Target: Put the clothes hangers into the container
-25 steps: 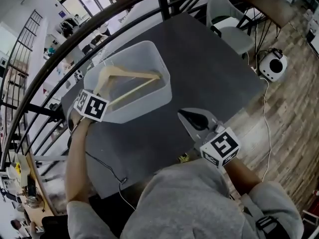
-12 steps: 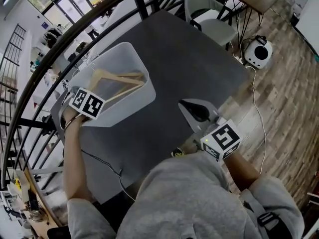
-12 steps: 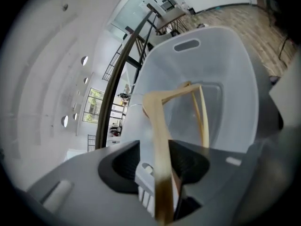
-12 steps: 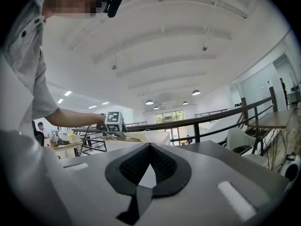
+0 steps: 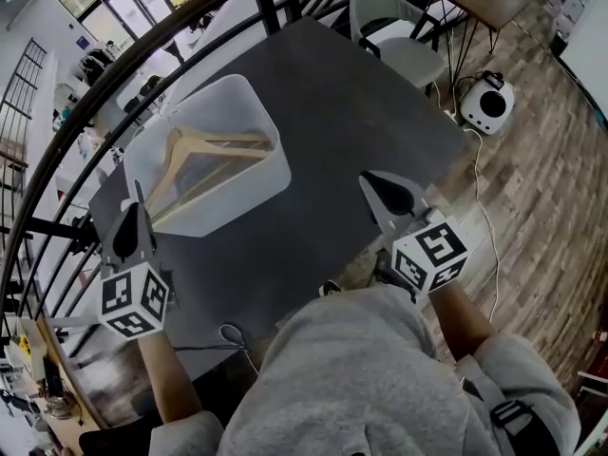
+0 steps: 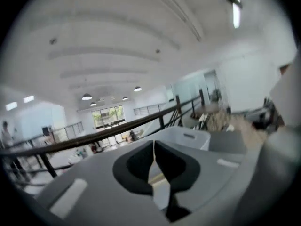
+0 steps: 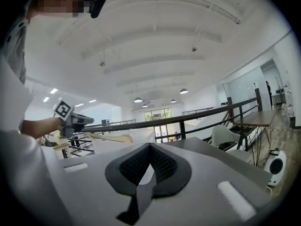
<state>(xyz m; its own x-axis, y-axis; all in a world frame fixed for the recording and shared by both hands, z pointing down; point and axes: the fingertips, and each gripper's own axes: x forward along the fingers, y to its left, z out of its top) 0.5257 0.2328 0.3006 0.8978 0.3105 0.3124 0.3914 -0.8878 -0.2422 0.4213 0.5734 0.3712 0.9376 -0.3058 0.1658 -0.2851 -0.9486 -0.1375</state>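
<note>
A wooden clothes hanger (image 5: 202, 152) lies inside the white translucent container (image 5: 275, 164) on the dark table (image 5: 351, 103). My left gripper (image 5: 139, 190) hangs near the table's left corner, apart from the container's near end and pointing at it. Its jaws have just been closing and now stand shut with nothing between them (image 6: 154, 143). The container (image 6: 188, 136) shows just beyond them. My right gripper (image 5: 364, 176) hovers over the table's near right side, shut and empty (image 7: 150, 145). From the right gripper view the hanger (image 7: 109, 138) and the left gripper (image 7: 77, 120) appear at the left.
A black railing (image 5: 142, 69) curves round the table's far side. A white chair (image 5: 394, 41) stands behind the table. On the wooden floor at the right sits a round white device (image 5: 491, 103) with a cable (image 5: 480, 207). The person's grey sweater (image 5: 332, 378) fills the foreground.
The left gripper has pulled back from the container's near edge toward the person, rolled and shut; the hanger stays in the container. The right gripper has shifted a little rightward.
</note>
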